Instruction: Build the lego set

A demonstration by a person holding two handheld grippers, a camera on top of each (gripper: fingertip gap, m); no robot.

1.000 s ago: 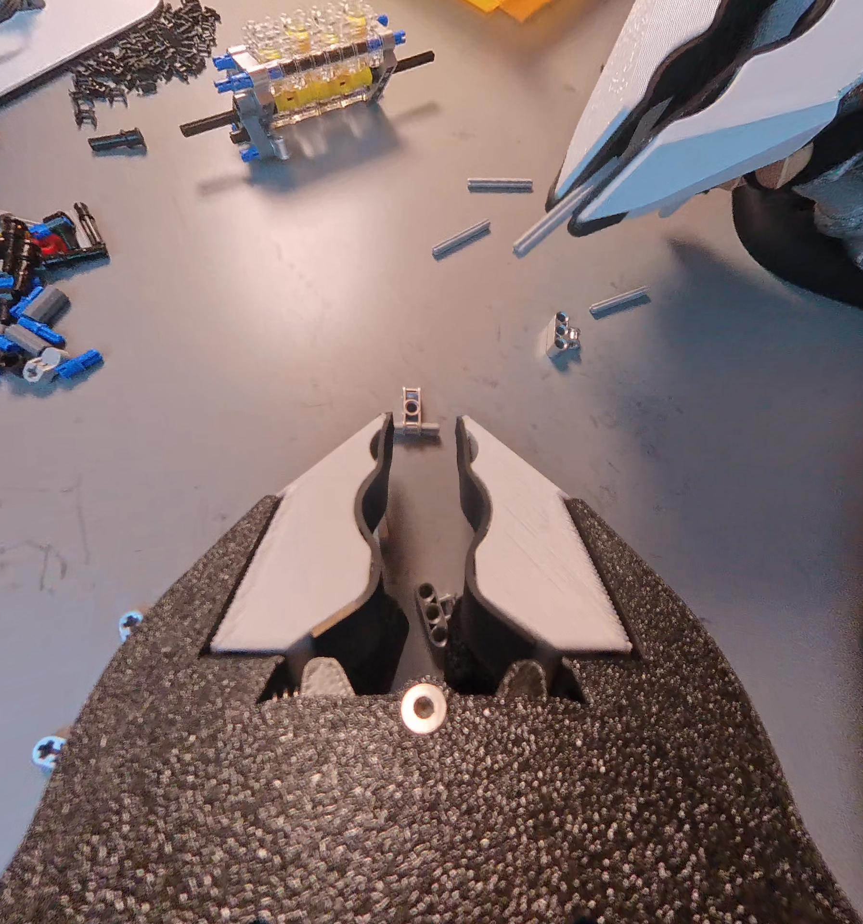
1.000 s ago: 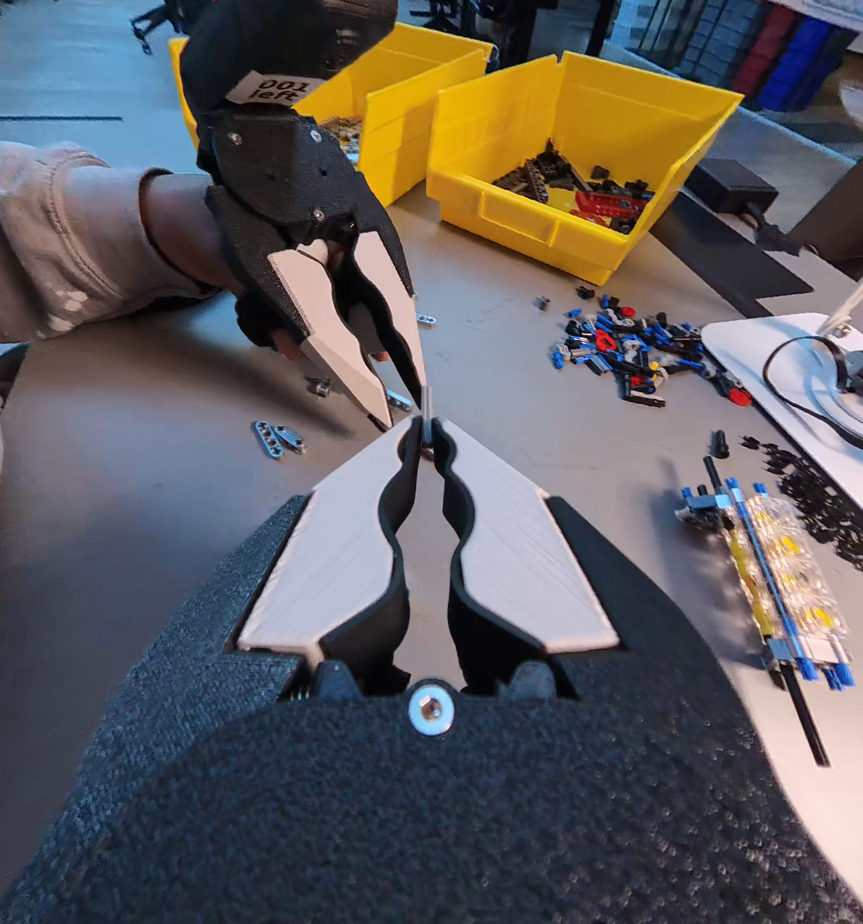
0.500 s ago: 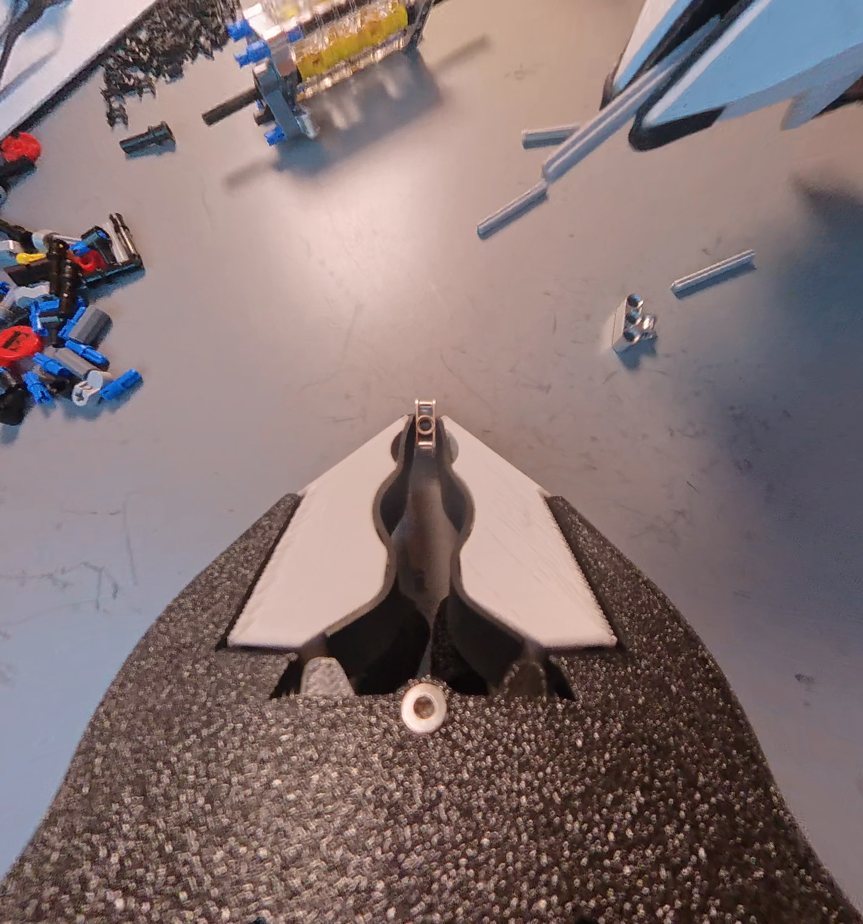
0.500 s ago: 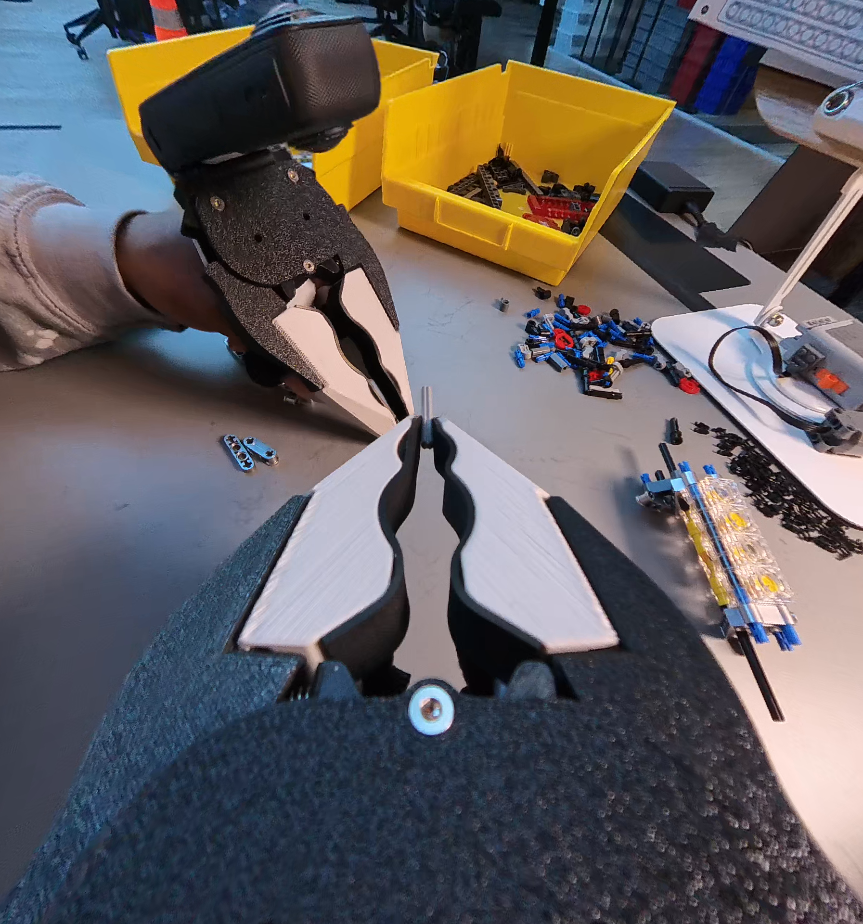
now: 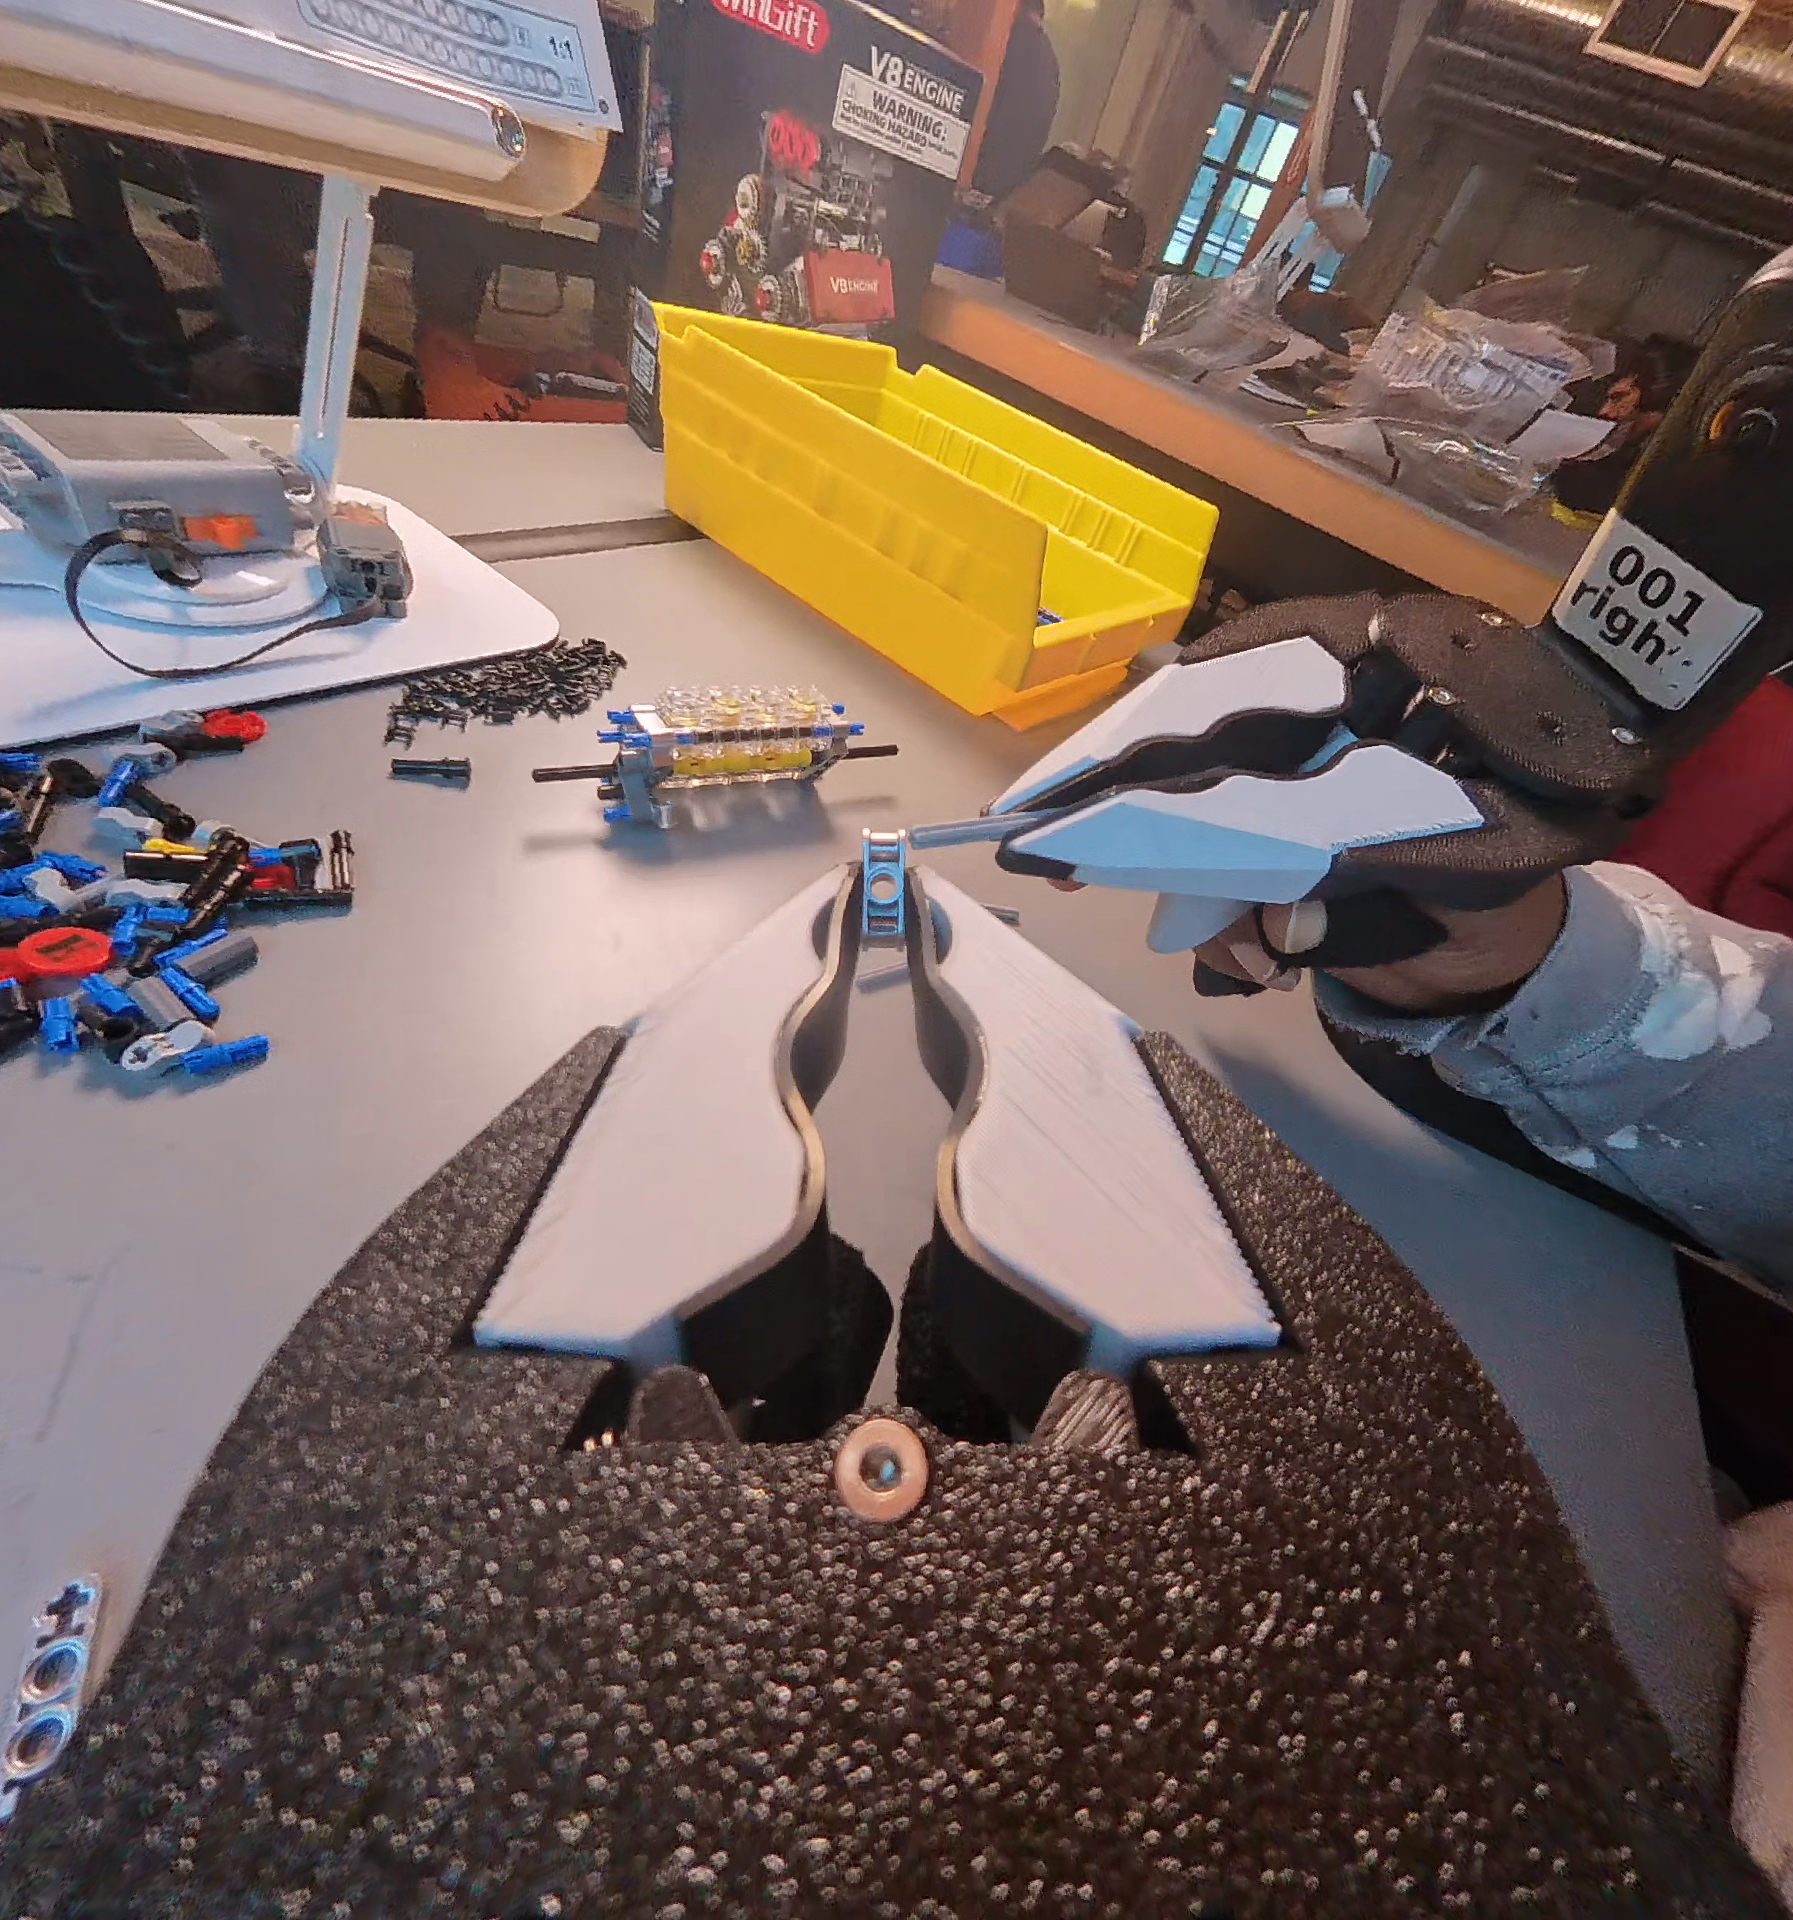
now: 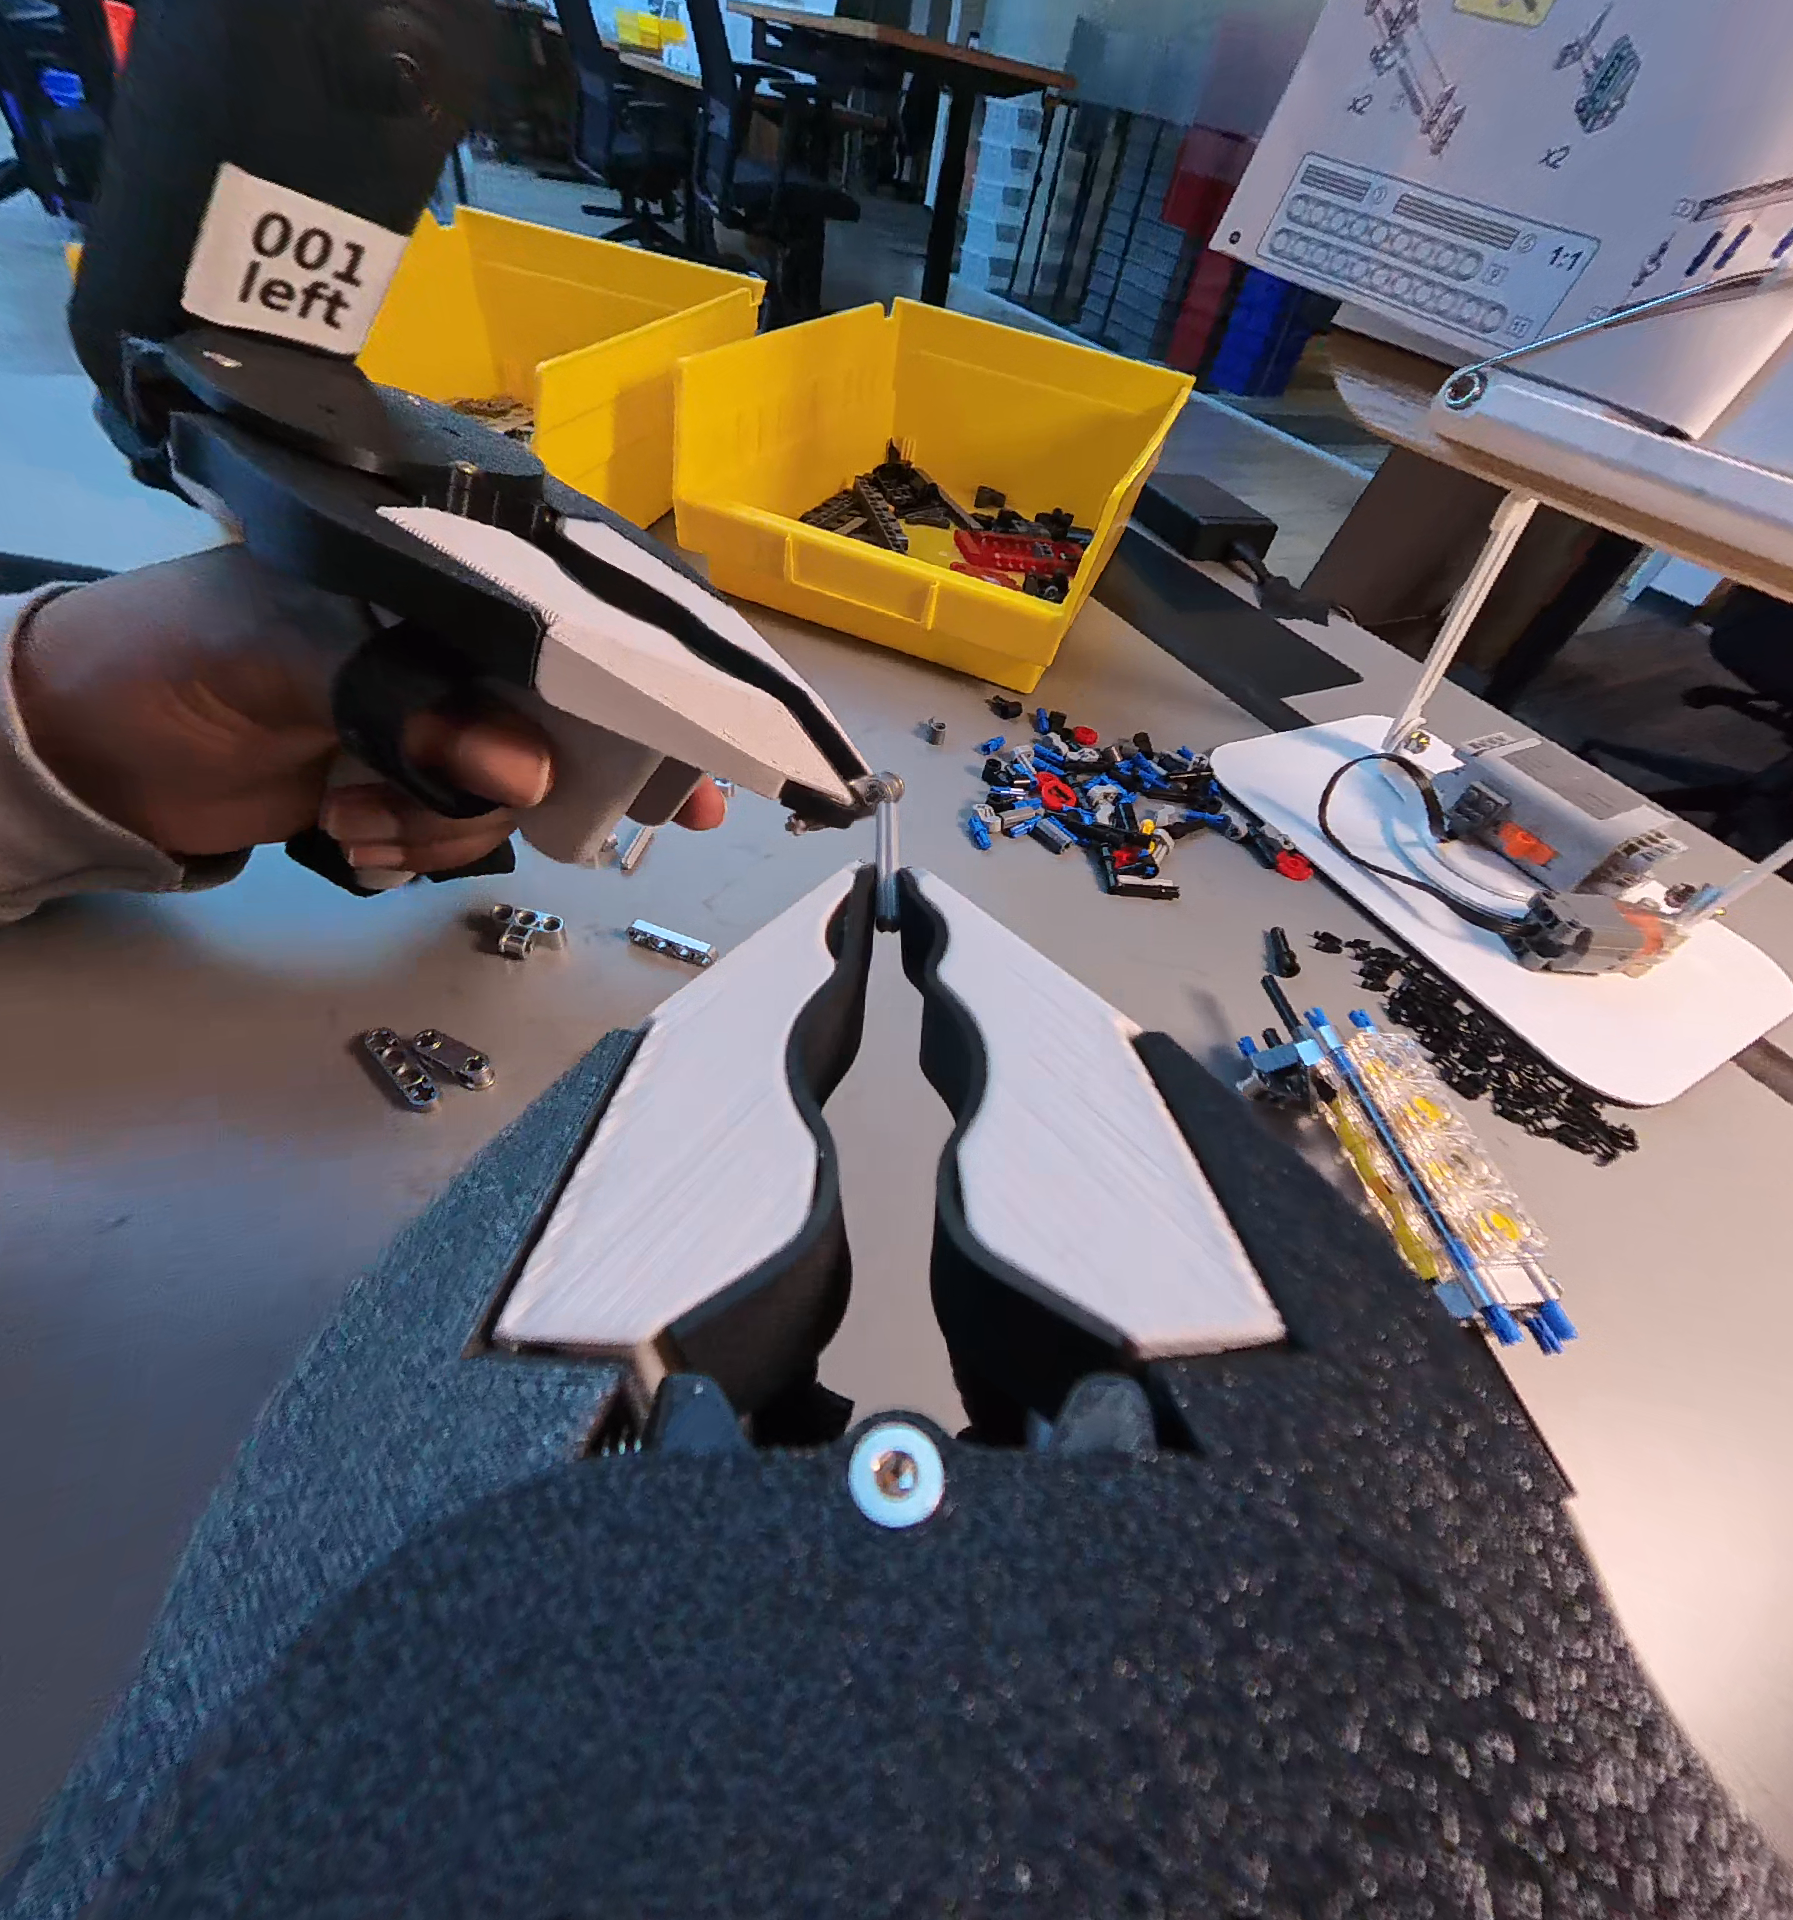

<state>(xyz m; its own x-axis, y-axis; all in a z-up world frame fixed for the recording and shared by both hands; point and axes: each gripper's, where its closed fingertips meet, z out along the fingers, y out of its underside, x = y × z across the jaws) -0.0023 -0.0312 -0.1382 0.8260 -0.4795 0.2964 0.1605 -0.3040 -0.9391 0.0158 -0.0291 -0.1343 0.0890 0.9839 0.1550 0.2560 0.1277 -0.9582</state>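
My left gripper [image 5: 881,896] is shut on a small grey connector piece [image 5: 881,883] with a round hole and holds it upright above the table. My right gripper [image 6: 886,902] is shut on a thin grey axle rod [image 6: 886,854]. In the left wrist view the right gripper [image 5: 1011,826] comes in from the right, and its rod [image 5: 959,829] points at the top of the connector, its tip touching it. In the right wrist view the left gripper [image 6: 850,795] comes in from the left, and the connector [image 6: 884,788] sits at the rod's far end.
A clear, yellow and blue brick assembly [image 5: 731,753] on a black axle lies on the grey table [image 5: 456,956]. A pile of small parts [image 5: 71,914] lies left. Yellow bins [image 6: 923,488] stand behind. A white stand base [image 6: 1494,914] carries a motor and cable. Flat grey beams [image 6: 424,1065] lie loose. The grippers are tip to tip, or close to it.
My left gripper closed on the connector piece and lifted it off the table, tilting level. My right gripper brought the rod over until its tip met the connector.
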